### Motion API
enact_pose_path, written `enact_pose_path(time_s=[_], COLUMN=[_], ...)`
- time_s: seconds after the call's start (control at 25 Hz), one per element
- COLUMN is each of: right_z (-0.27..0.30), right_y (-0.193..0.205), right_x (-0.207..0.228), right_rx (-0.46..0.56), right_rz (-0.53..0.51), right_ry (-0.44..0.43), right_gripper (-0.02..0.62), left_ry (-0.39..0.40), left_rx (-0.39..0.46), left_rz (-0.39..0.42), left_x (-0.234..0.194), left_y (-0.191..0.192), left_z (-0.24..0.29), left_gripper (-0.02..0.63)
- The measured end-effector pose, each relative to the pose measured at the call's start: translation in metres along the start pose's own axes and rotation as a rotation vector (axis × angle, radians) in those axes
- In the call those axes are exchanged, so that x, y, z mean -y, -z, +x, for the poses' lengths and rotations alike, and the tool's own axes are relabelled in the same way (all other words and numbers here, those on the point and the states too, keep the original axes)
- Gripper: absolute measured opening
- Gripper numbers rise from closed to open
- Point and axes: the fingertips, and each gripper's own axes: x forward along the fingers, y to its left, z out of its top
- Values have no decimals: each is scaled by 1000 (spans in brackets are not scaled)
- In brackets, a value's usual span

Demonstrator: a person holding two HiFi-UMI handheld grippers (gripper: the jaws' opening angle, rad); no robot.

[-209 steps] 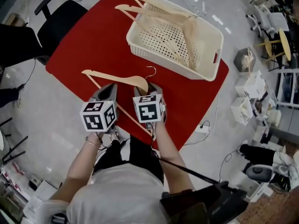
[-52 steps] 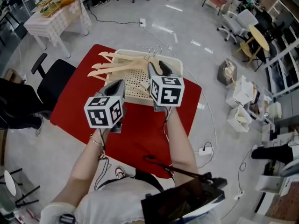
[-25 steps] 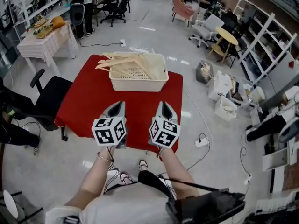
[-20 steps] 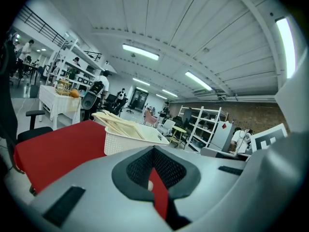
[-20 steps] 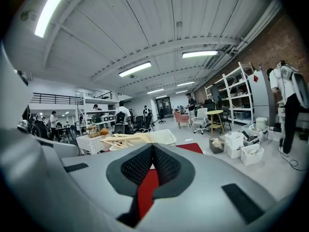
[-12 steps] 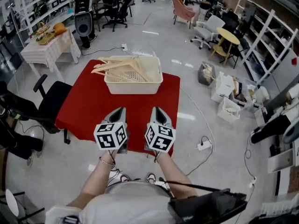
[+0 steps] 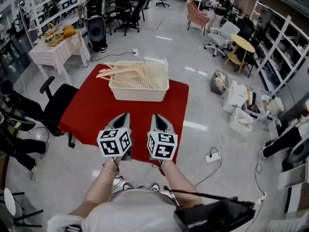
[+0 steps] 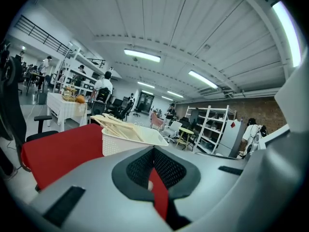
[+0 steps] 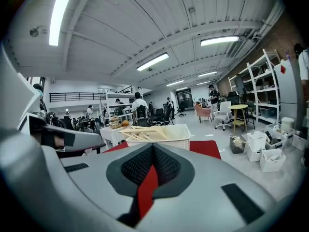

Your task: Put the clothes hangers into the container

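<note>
Both grippers hung empty over the near edge of the red worktop (image 7: 96,110), the left gripper (image 7: 124,116) and the right gripper (image 7: 157,116) each with fingers pressed together on nothing. The wooden hangers (image 7: 126,71) lay in the white container (image 7: 140,92) at the far side, well apart from them. My worry was the hanger ends jutting past the left rim: a knock to the container might tip them out.
</note>
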Motion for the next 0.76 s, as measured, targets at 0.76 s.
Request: enact_pose_path(time_s=[0.76], right_z=[-27], right_y=[4], right_x=[24], right_rx=[-31], right_rz=[-18], right_ry=[-8], right_gripper=[15], left_ry=[-79], left_rx=[-28], left_rz=[-40], left_x=[10], left_y=[23], left_z=[-25], left_gripper=[0])
